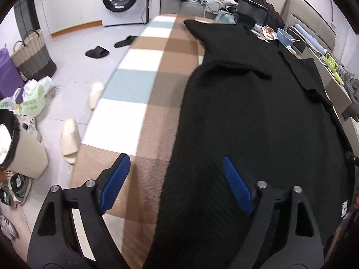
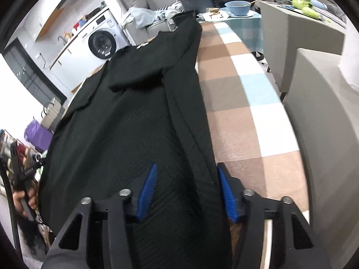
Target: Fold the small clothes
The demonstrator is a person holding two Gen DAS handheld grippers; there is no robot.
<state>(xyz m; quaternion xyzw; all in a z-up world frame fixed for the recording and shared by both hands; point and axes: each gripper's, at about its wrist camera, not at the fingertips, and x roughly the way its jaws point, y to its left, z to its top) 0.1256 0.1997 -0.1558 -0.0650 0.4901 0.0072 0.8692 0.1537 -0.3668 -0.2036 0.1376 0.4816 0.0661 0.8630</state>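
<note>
A black knitted garment lies spread on a checked cloth covering the table, its long axis running from the near edge away to the far end, where it narrows toward the sofa and the blue bowl. A sleeve or flap is folded across its upper middle, and a long folded band runs down its right side.

The left gripper hangs over the garment's near left edge with its jaws well apart: one blue pad is above the bare cloth, the other above the black knit, and nothing is pinched between them. The right gripper straddles the near right edge, its jaws about half open with the folded band lying between the pads; whether they press on it cannot be told.

The likely trouble is an uneven pick-up. If the left jaws close too far out they would catch the checked cloth along with the knit and drag it. If the right pads take only the top layer of the band, the fold beneath could slip loose and the garment would skew off its axis.
</note>
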